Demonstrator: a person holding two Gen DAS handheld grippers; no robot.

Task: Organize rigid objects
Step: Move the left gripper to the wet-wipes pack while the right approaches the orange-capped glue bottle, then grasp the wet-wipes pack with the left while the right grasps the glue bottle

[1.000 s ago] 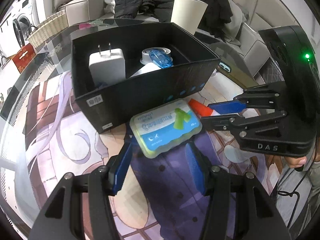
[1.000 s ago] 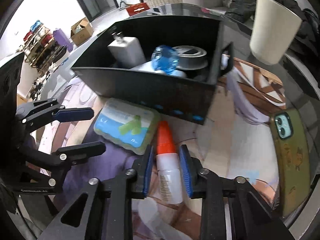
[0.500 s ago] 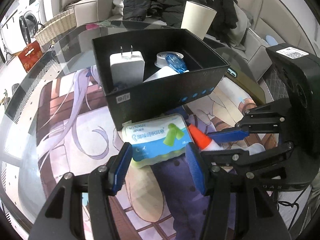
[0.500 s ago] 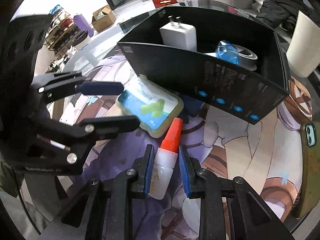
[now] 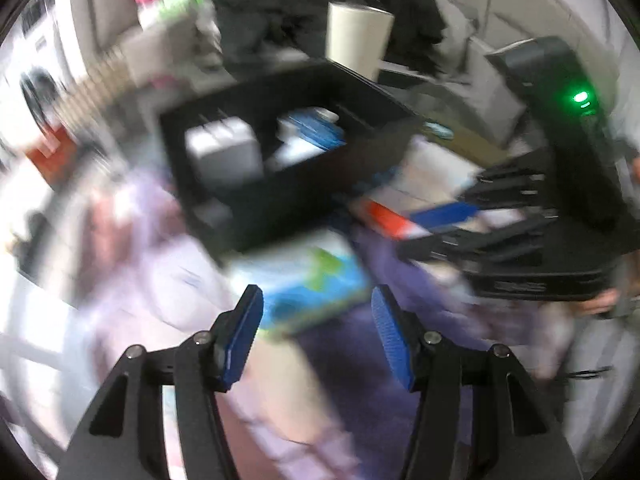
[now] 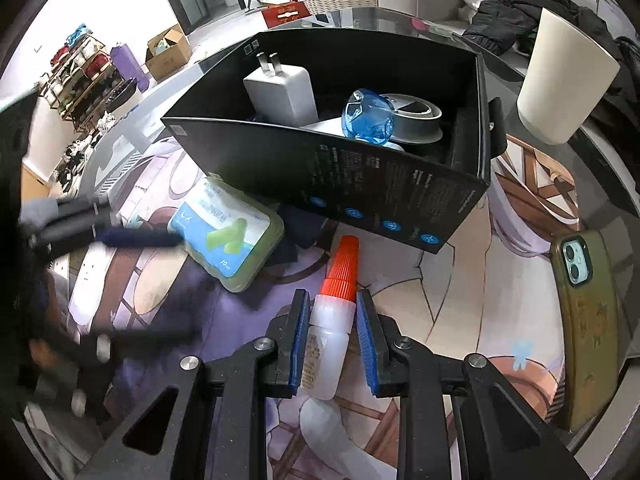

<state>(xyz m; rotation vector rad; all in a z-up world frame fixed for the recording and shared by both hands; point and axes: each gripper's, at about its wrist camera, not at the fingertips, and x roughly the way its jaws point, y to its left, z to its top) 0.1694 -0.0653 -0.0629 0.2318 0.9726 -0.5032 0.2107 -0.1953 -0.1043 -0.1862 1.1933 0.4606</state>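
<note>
My right gripper (image 6: pixel 331 320) is shut on a white glue bottle (image 6: pixel 326 340) with an orange cap, held just in front of the black box (image 6: pixel 360 196). The box holds a white charger (image 6: pixel 282 90), a blue clear object (image 6: pixel 368 118) and a grey round holder (image 6: pixel 416 118). A green earplug case (image 6: pixel 230 236) lies on the printed mat beside the box's near left corner. My left gripper (image 5: pixel 316 320) is open and empty, just short of the case (image 5: pixel 304 280); that view is blurred by motion.
A phone in a brown case (image 6: pixel 586 320) lies at the right edge of the mat. A cream cup (image 6: pixel 564 88) stands behind the box on the right. A sofa with dark clothes (image 6: pixel 516 12) is beyond the table.
My right gripper has lifted the glue bottle and turned it upright toward the box. My left gripper is moving fast, still open, near the earplug case.
</note>
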